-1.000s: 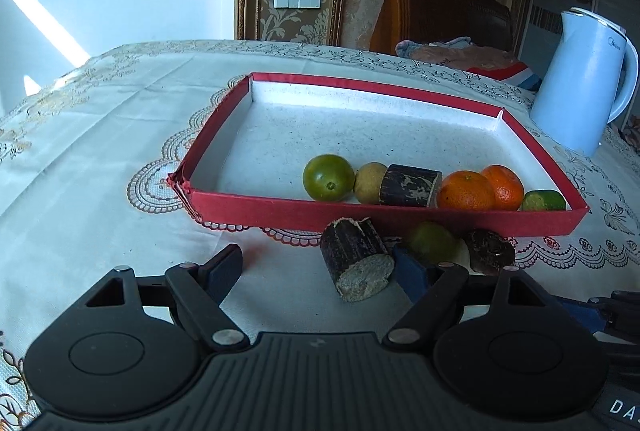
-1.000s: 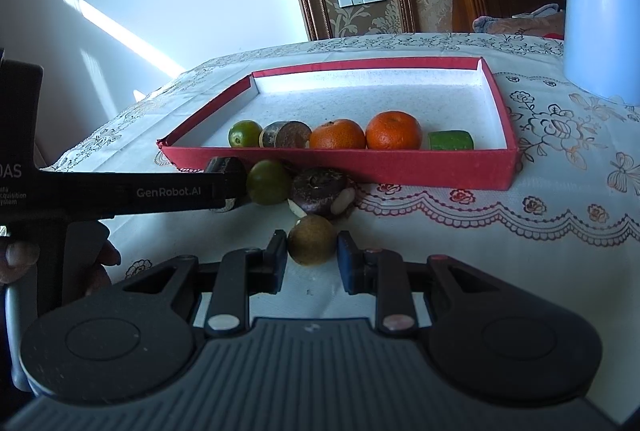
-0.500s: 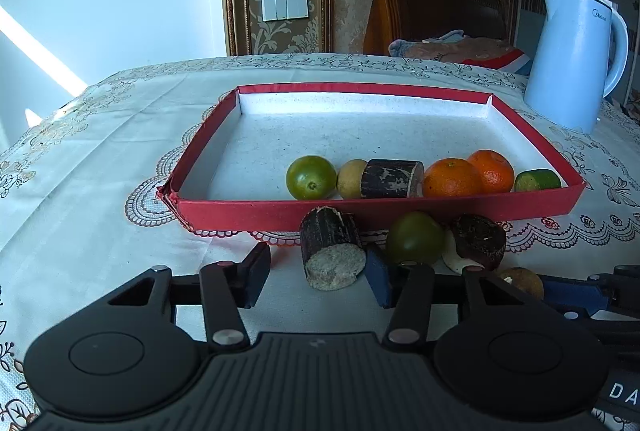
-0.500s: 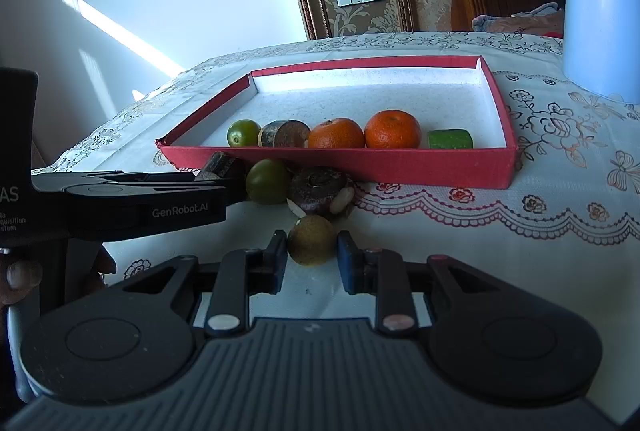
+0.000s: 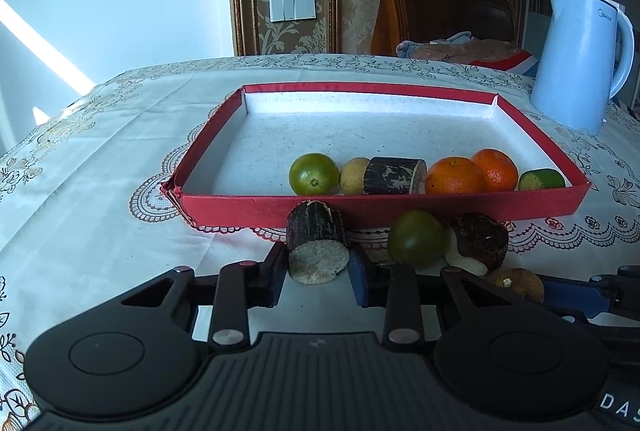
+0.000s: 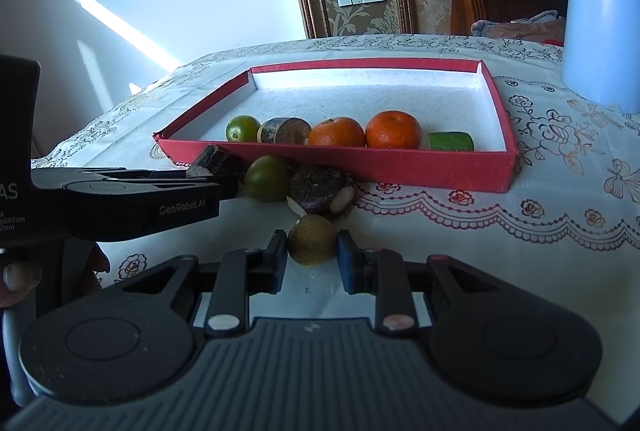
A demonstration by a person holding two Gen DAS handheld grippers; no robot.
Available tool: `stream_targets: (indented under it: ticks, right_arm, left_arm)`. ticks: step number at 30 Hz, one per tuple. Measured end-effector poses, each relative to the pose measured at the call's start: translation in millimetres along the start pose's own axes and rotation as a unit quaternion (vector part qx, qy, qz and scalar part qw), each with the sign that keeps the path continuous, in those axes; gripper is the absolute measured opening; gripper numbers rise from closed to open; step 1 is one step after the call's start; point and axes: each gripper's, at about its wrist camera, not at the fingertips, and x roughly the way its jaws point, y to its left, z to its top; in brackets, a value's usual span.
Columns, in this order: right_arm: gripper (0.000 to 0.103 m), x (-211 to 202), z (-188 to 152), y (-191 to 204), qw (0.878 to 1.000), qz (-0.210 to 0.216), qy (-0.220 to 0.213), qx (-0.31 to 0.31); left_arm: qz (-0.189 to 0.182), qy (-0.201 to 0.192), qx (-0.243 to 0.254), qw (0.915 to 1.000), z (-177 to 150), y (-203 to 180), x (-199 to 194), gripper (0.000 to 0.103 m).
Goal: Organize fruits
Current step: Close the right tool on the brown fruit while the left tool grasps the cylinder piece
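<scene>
Left gripper (image 5: pixel 318 265) jaws closing on the dark sugarcane chunk (image 5: pixel 317 245), pads at its sides, chunk on the tablecloth (image 5: pixel 100 191) just outside the red tray (image 5: pixel 380 205). Right gripper (image 6: pixel 312 257) clamped on a small brown round fruit (image 6: pixel 312 239) nearby. Risk: the round chunk could roll or squirt out, or a lift could nudge the green fruit (image 5: pixel 416 237) beside it; the two grippers work close together.

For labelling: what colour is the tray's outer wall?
Red tray, white inside; clearest in the right wrist view.
</scene>
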Motion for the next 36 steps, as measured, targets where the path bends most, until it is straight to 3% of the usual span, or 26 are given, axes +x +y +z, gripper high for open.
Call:
stream_targets:
  ticks: [36]
  right_arm:
    - [0.026,-4,-2,9,0.999,-0.033,-0.016,-0.024]
  left_arm:
    - [0.014,-0.053,-0.031,0.9980,-1,11,-15,0.032]
